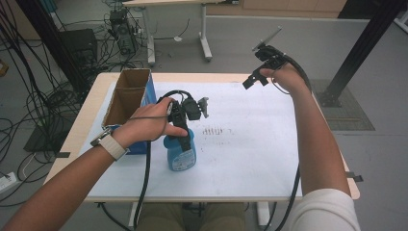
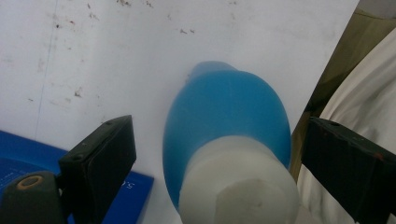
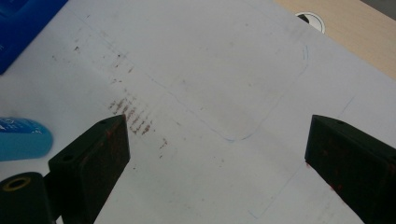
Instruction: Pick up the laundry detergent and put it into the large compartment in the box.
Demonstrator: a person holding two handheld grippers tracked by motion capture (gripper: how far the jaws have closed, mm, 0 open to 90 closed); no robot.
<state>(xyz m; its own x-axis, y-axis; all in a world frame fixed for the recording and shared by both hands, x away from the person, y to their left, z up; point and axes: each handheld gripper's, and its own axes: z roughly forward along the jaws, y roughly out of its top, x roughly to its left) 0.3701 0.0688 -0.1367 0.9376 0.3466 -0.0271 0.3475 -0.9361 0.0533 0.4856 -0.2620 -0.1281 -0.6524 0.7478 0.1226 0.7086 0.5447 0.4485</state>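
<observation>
A blue bottle (image 1: pixel 180 155) with a white cap (image 2: pixel 238 184) stands upright on the white-covered table (image 1: pixel 250 163). My left gripper (image 1: pixel 179 126) points down over its top. In the left gripper view this gripper (image 2: pixel 219 135) is open, with one jaw on each side of the cap and a gap on both sides. My right gripper (image 1: pixel 257 77) is held up above the table's far right part, away from the bottle. It is open (image 3: pixel 215 135) with nothing between its jaws, and the bottle (image 3: pixel 21 139) lies at that view's left edge.
A cardboard box (image 1: pixel 127 94) with blue sides stands open-topped just left of the bottle. Brown smudges (image 1: pixel 214 131) mark the sheet to the bottle's right. A cable hole (image 3: pixel 310 18) sits in the bare tabletop. Cables trail off the table's front edge.
</observation>
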